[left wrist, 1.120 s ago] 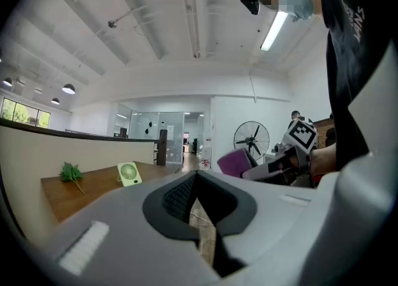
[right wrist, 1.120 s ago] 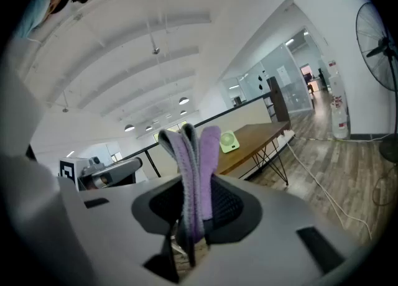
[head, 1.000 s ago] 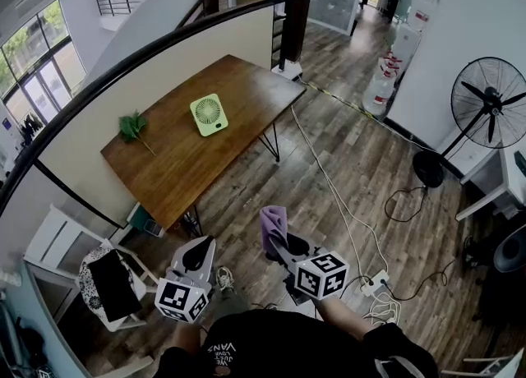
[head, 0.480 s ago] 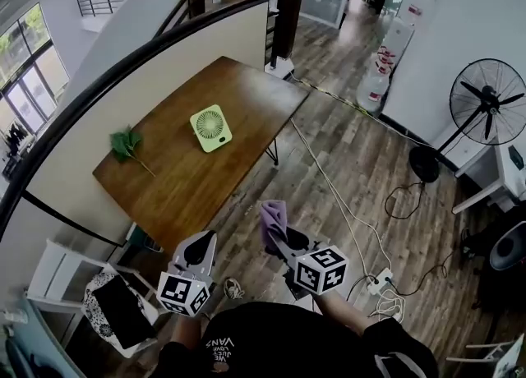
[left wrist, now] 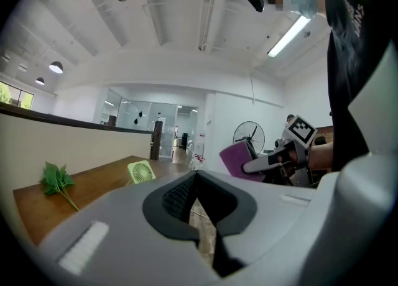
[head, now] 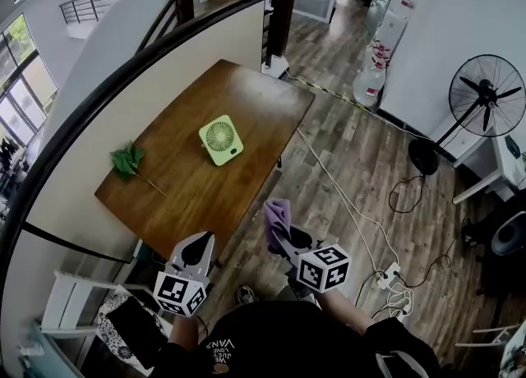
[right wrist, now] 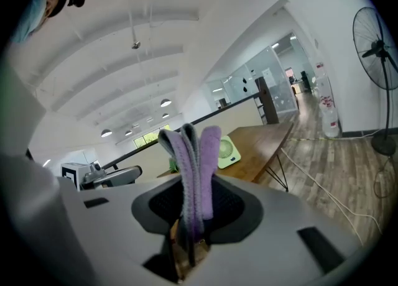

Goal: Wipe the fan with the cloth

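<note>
Cannot see the bottom of the cloth [right wrist: 194, 166] inside the right gripper [right wrist: 193, 213]. Cannot make out blades in the desk fan [head: 220, 140]. Loses the floor fan [right wrist: 373, 48] partly at the edge.

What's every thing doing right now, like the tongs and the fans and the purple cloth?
Left tongs: shut, empty.
Right tongs: shut on the cloth.
Cloth: folded, sticking up out of the right tongs.
Small fan: on the table, untouched.
Big fan: upright, blades look still.
Leaf: lying on the table.
</note>
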`<state>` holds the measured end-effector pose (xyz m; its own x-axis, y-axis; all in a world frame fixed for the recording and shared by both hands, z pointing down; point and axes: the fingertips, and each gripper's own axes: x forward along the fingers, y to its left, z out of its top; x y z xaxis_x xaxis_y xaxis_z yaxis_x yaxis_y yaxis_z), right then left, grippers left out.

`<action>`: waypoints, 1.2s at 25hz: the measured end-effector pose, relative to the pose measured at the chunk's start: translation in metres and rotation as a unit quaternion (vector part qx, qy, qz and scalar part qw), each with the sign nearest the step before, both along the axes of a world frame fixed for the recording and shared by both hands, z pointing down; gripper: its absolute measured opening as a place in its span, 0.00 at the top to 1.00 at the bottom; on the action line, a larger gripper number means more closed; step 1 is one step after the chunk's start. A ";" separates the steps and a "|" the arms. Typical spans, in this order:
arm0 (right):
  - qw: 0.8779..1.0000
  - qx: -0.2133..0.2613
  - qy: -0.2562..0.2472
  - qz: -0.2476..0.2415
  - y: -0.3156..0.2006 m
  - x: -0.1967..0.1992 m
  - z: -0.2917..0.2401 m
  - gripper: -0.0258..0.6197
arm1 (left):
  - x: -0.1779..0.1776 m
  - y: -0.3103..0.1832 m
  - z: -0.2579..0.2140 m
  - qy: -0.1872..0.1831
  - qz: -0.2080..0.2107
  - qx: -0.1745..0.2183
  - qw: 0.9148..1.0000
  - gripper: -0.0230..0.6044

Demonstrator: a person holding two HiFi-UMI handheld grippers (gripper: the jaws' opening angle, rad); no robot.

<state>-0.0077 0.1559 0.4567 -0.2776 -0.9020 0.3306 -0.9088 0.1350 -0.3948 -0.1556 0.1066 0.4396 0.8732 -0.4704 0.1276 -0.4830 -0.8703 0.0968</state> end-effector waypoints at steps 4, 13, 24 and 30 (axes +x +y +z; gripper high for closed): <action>1.000 -0.010 0.002 -0.003 -0.020 -0.001 0.006 0.79 | -0.009 -0.022 0.008 0.007 -0.018 -0.014 1.000 0.95; 0.999 -0.012 -0.003 -0.047 -0.085 0.023 0.015 0.79 | -0.001 -0.065 0.028 -0.005 -0.079 -0.033 0.996 0.94; 0.986 -0.014 0.001 -0.165 -0.161 0.079 0.020 0.79 | 0.071 -0.113 0.027 -0.027 -0.171 -0.020 0.985 0.94; 0.972 -0.016 0.002 -0.232 -0.192 0.100 0.027 0.79 | 0.098 -0.123 0.033 -0.012 -0.239 -0.025 0.971 0.94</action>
